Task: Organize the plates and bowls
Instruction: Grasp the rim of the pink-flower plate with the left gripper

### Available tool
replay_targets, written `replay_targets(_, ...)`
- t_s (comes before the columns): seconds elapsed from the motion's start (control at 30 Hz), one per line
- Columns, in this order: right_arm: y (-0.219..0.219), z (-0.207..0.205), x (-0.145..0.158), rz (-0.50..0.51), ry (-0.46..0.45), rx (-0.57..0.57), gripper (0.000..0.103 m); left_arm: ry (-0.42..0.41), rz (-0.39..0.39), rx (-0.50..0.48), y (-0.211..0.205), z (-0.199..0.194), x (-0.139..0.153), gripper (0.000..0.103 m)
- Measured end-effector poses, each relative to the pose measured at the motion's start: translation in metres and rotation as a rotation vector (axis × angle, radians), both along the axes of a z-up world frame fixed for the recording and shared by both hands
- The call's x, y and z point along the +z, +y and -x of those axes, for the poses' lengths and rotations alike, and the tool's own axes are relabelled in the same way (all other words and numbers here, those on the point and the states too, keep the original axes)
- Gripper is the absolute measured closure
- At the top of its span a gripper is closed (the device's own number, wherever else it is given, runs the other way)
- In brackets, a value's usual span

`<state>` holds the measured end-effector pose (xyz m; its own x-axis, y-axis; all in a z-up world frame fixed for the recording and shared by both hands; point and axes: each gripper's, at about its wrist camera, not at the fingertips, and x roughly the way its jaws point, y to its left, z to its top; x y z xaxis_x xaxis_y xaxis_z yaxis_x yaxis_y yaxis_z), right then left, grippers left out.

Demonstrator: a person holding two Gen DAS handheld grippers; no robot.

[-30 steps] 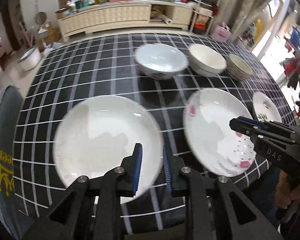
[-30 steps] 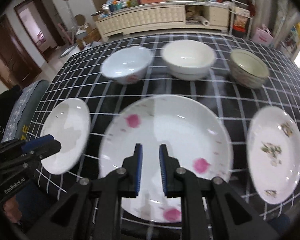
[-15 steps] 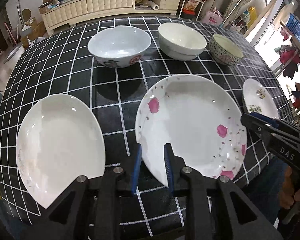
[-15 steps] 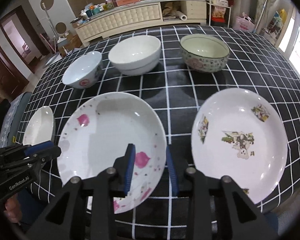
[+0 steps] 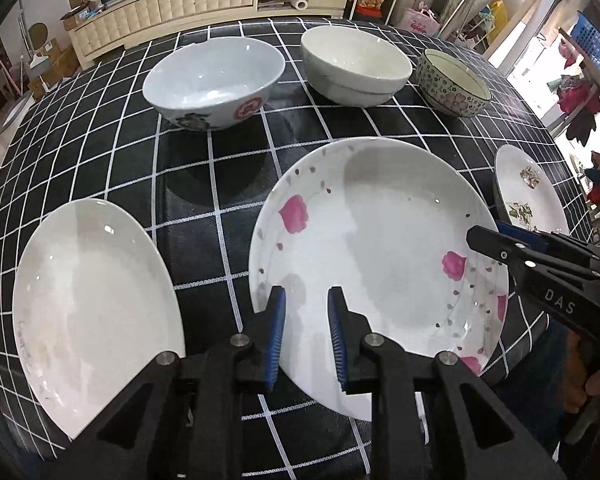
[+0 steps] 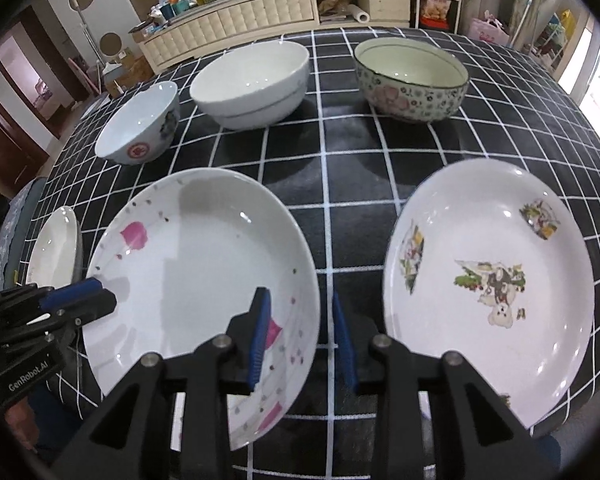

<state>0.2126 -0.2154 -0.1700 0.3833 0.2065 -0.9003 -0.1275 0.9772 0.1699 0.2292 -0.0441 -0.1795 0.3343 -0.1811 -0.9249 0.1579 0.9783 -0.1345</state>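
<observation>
Plates (image 5: 376,264) and bowls (image 5: 214,80) sit apart, unstacked.

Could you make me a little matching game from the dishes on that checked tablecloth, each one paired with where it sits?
Things:
1. pink-flower plate
2. plain white plate
3. speckled floral bowl
4. picture plate

Places:
A. front row, far left
B. back row, far right
C. front row, far right
D. front row, middle, under the left gripper

Pairs: 1-D, 2-A, 3-B, 4-C
</observation>
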Motion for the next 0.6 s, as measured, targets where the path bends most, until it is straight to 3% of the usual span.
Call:
replay_targets(0.27, -0.001, -0.002, -0.004, -0.004, 0.009, -0.001, 0.067, 0.013, 0.0, -0.009, -0.005, -0.006, -0.005, 0.082)
replay_targets(0.5, -0.001, 0.001, -0.001, -0.02, -0.001, 0.008, 0.067, -0.016, -0.004, 0.005, 0.004, -0.001, 0.011, 0.082)
replay_targets(0.6, -0.001, 0.001, -0.002, -0.028, 0.001, 0.01, 0.067, -0.04, -0.07, 0.015, 0.005, 0.0, 0.016, 0.071)
